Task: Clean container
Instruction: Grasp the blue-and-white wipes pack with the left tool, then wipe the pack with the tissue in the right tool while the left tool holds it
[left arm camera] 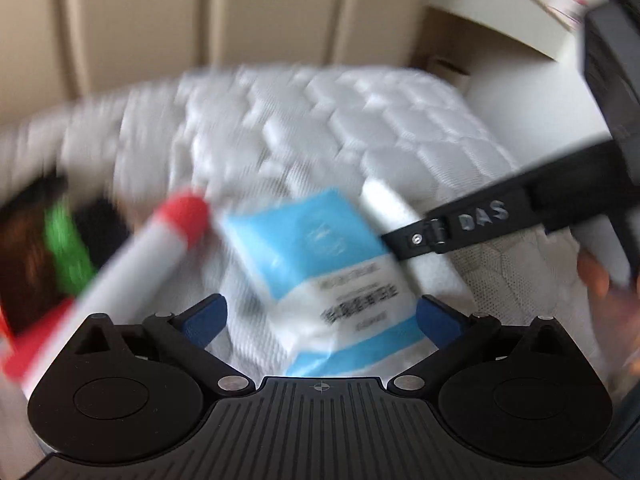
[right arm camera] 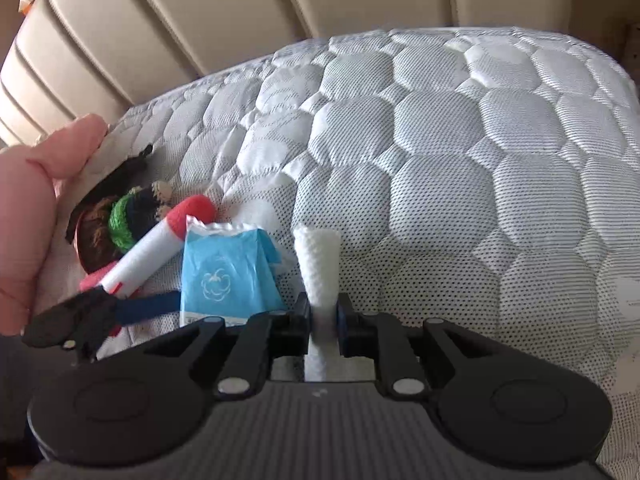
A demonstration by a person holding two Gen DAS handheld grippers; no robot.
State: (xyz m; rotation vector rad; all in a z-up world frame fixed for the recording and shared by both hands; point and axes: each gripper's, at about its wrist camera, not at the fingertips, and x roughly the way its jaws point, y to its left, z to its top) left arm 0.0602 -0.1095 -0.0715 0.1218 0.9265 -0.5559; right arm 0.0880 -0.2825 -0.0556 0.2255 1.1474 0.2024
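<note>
A blue and white tissue pack (left arm camera: 320,264) lies on the quilted mattress (left arm camera: 320,120), between the fingers of my open left gripper (left arm camera: 320,316), whose view is blurred. My right gripper (right arm camera: 323,312) is shut on a white folded wipe (right arm camera: 320,264) that sticks up between its fingers. The pack (right arm camera: 224,276) lies to the left of the wipe. In the left wrist view the right gripper's black arm (left arm camera: 500,220) reaches in from the right with the wipe (left arm camera: 396,216) at its tip, touching the pack's right edge. No container can be made out.
A white tube with a red cap (right arm camera: 160,248) lies left of the pack. A doll with brown hair and green yarn (right arm camera: 116,228) lies beyond it. A beige padded headboard (right arm camera: 240,8) stands behind the mattress. A hand (right arm camera: 32,208) is at the left edge.
</note>
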